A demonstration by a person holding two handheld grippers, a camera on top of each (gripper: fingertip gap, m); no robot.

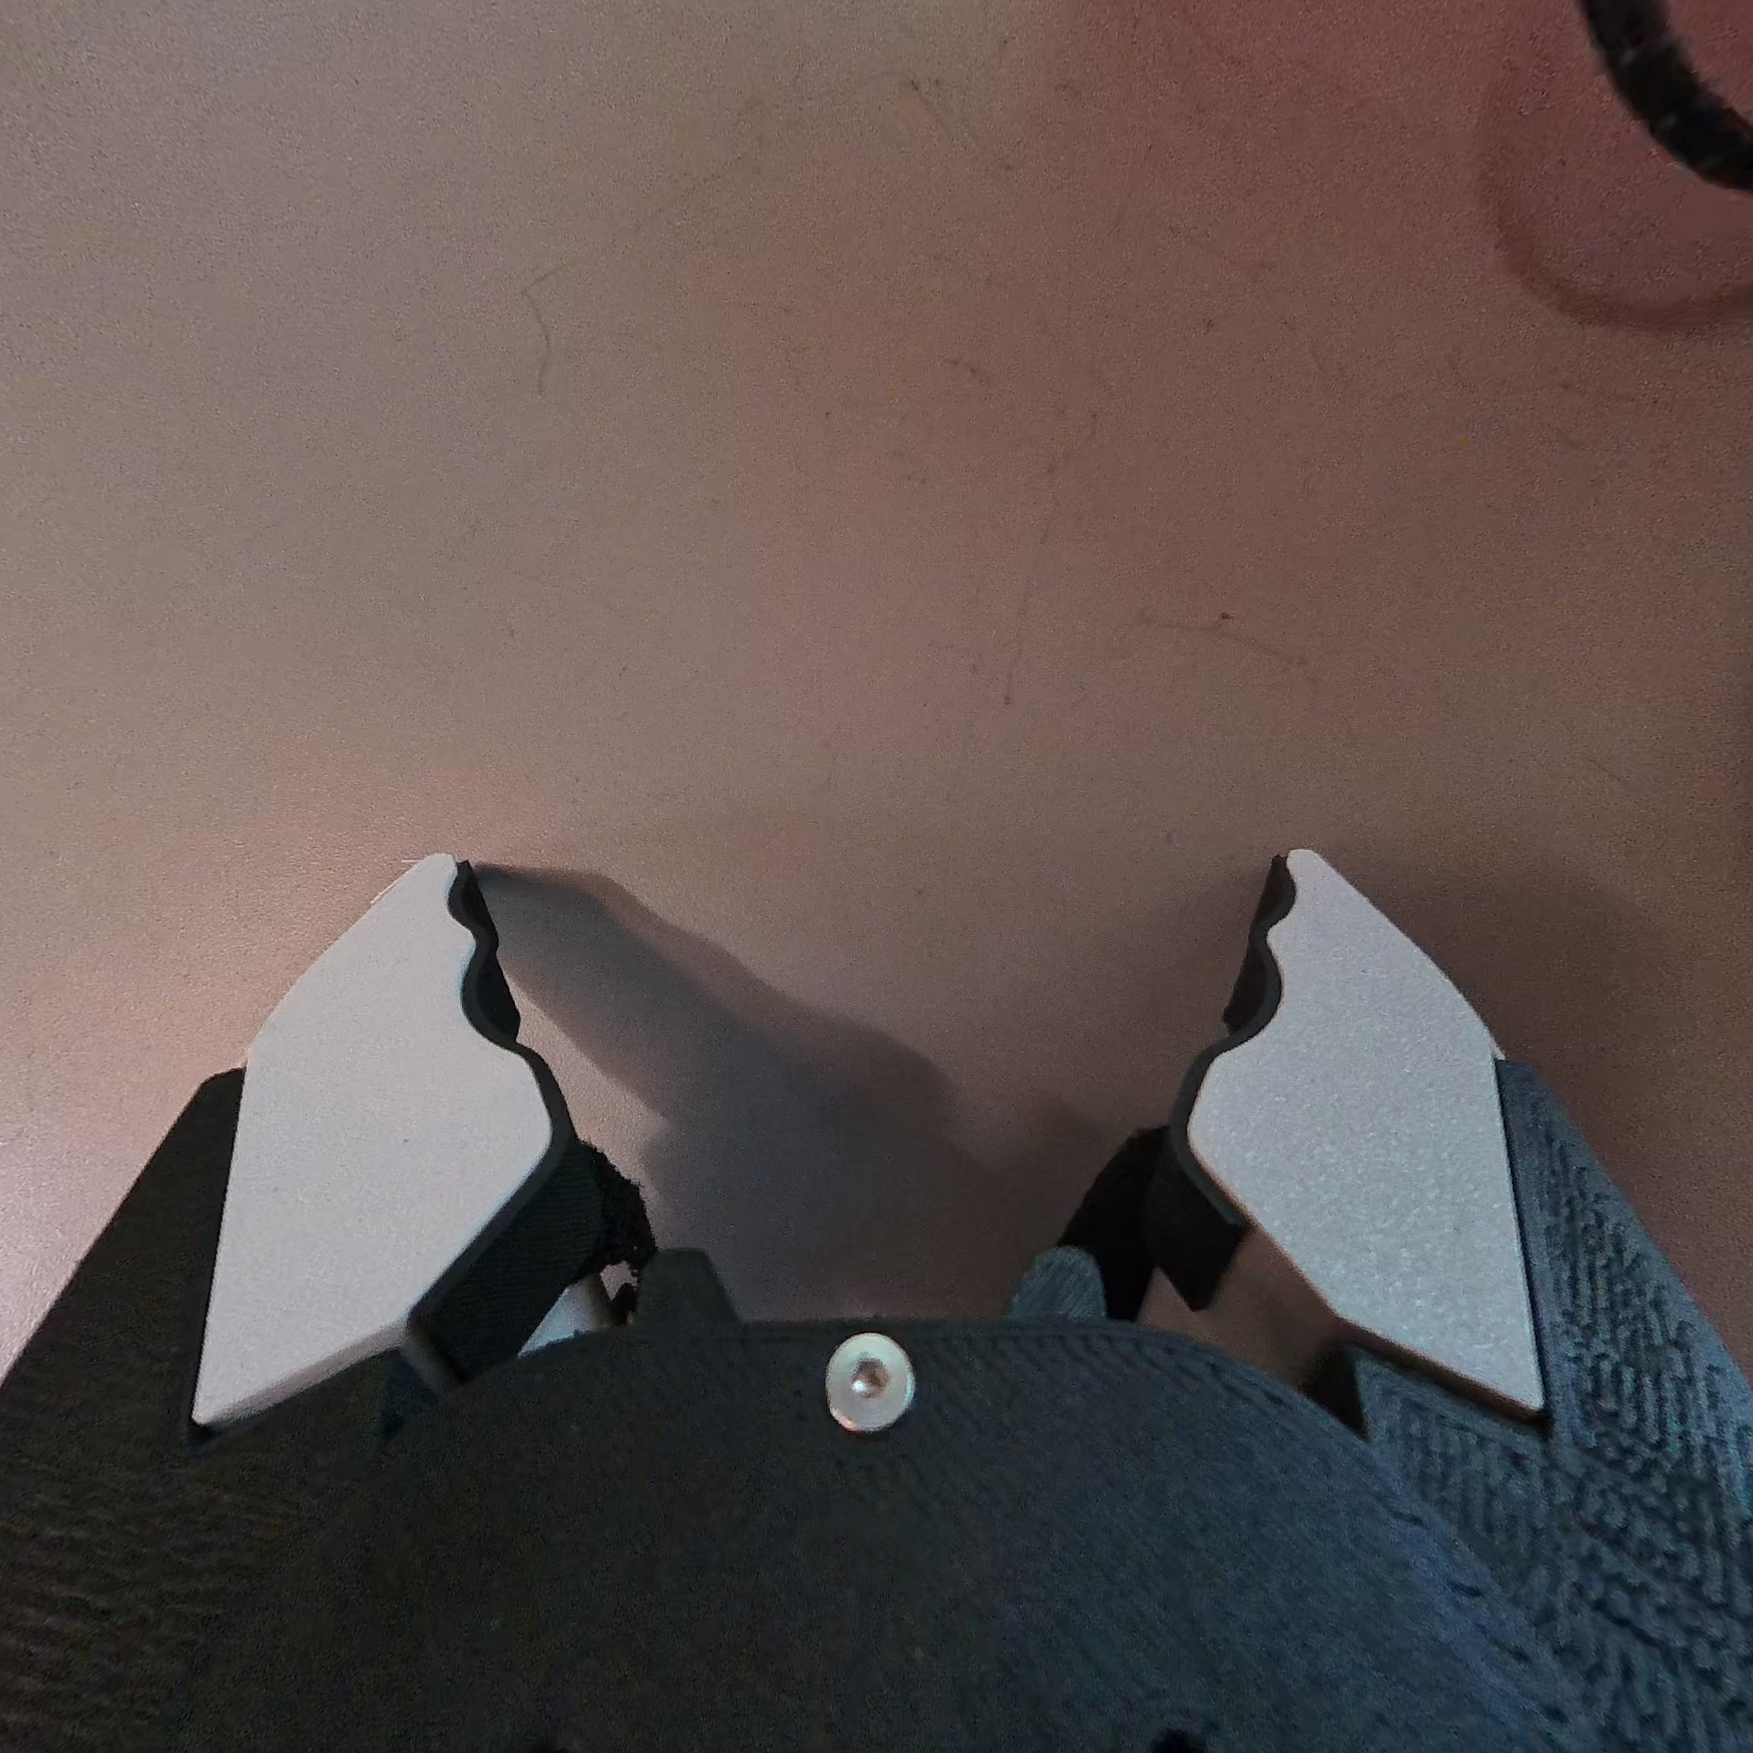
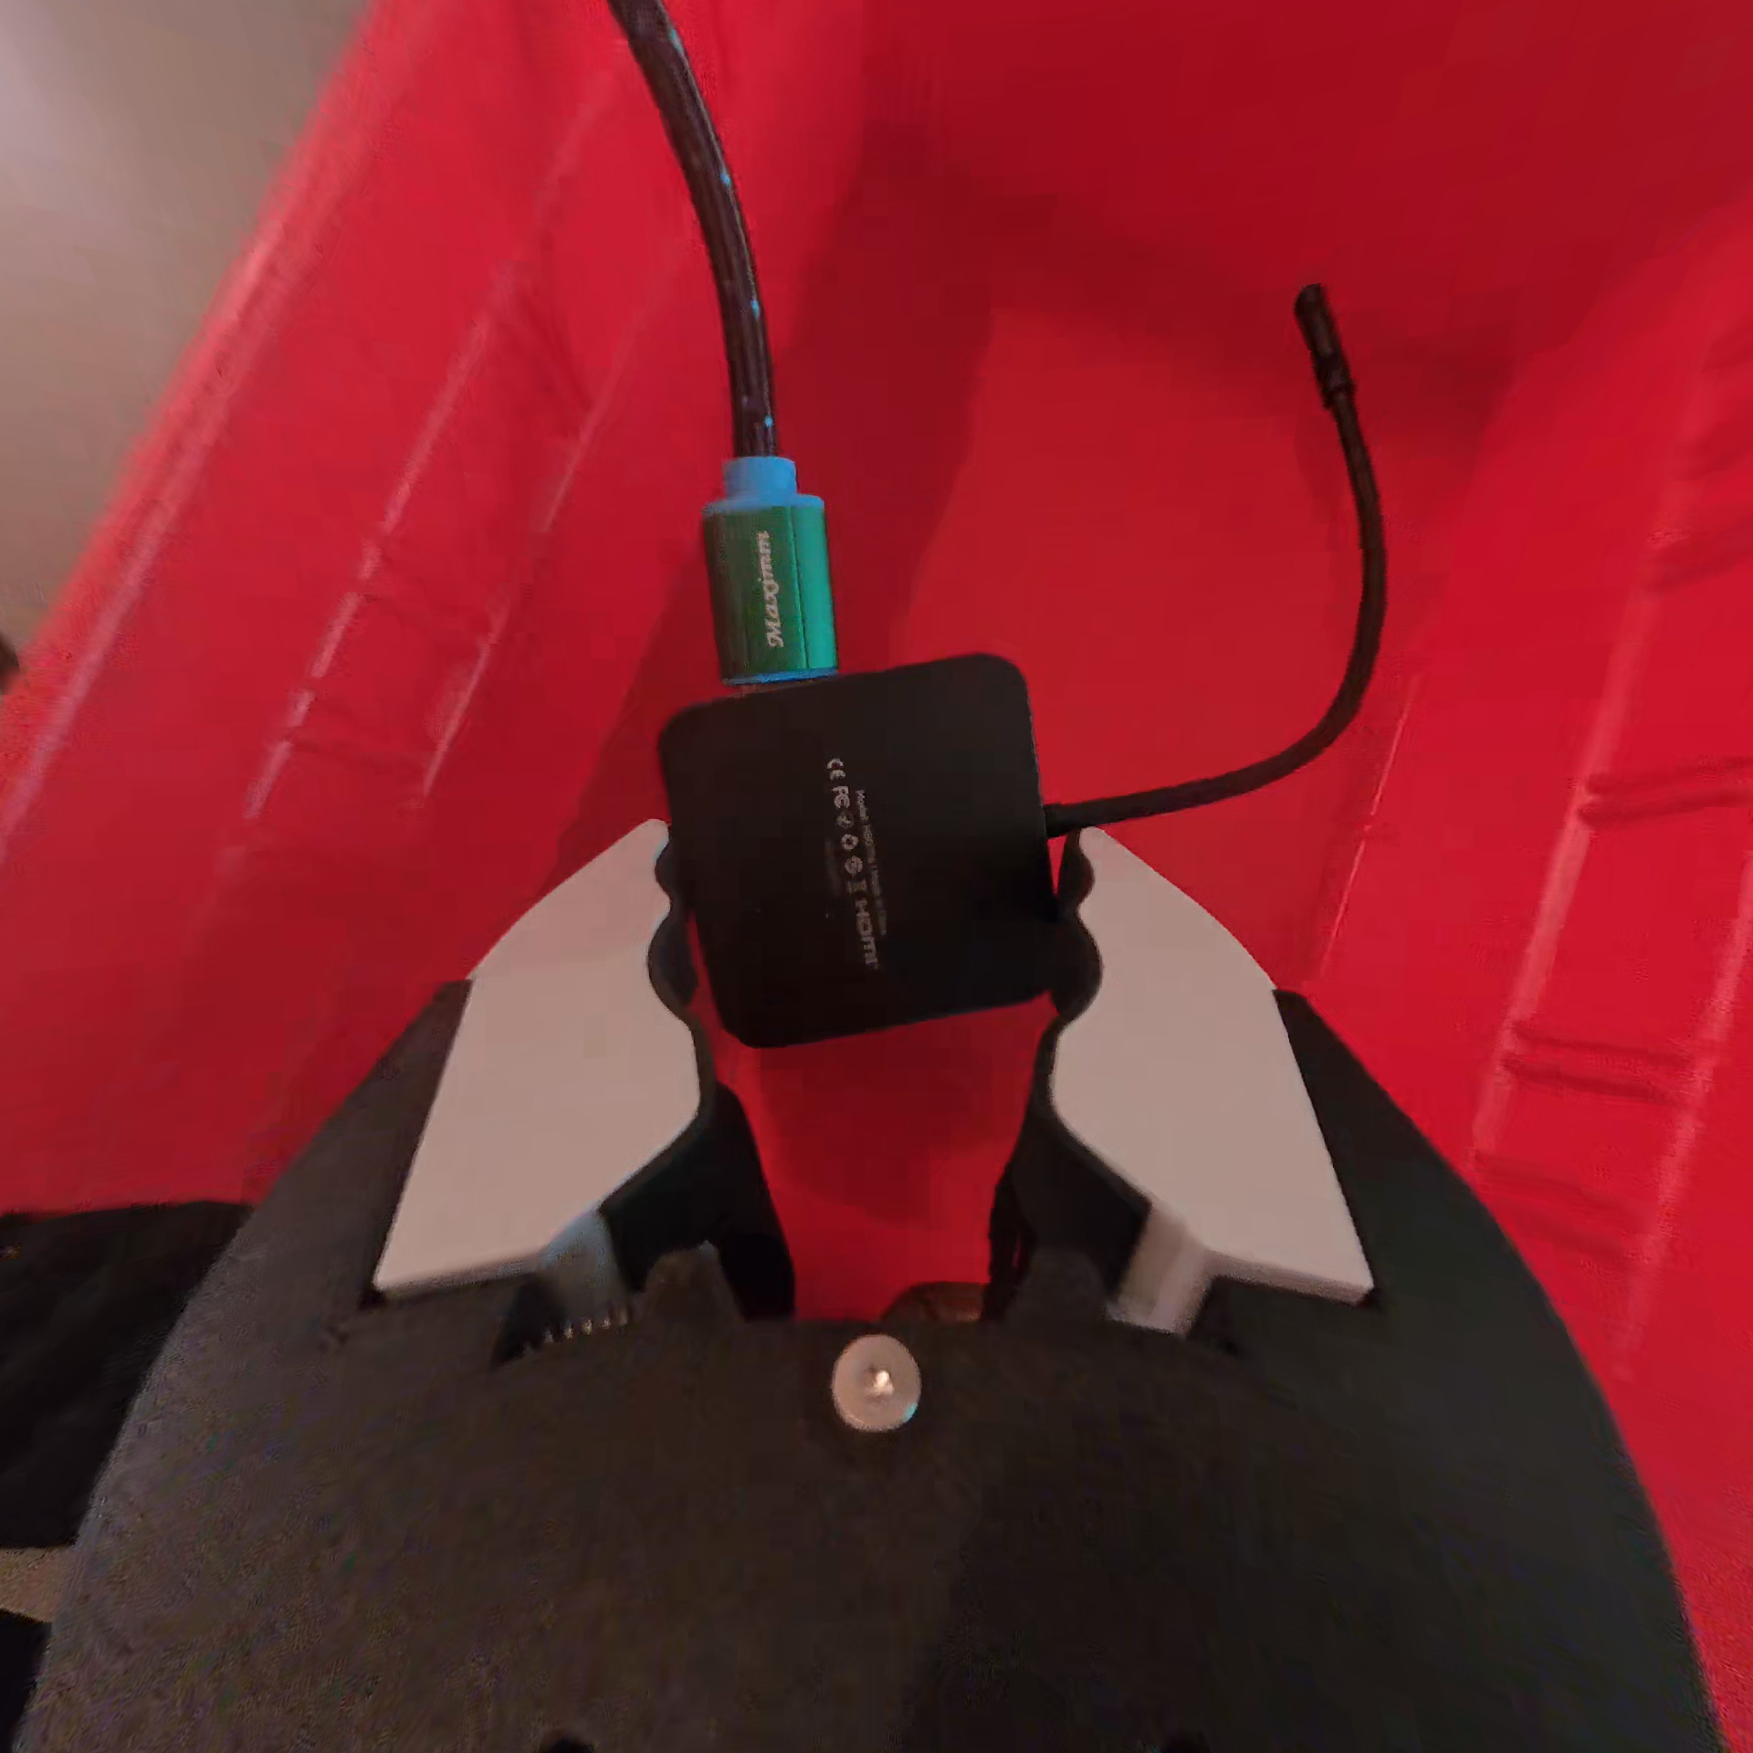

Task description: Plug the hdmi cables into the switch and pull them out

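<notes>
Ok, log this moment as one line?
right claw: shut on square black switch | green metal HDMI plug: seated in switch | left claw: open, empty, over beige table

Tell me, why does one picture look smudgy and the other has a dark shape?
Right wrist view: the red bin looks smeared, likely motion blur, while the switch stays fairly sharp. Left wrist view: sharp, and the open left tongs cast that shadow on the table.

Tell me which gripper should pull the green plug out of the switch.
Left. The left gripper is open and empty; the right gripper already clamps the switch, steadying it with the plug seated.
</notes>
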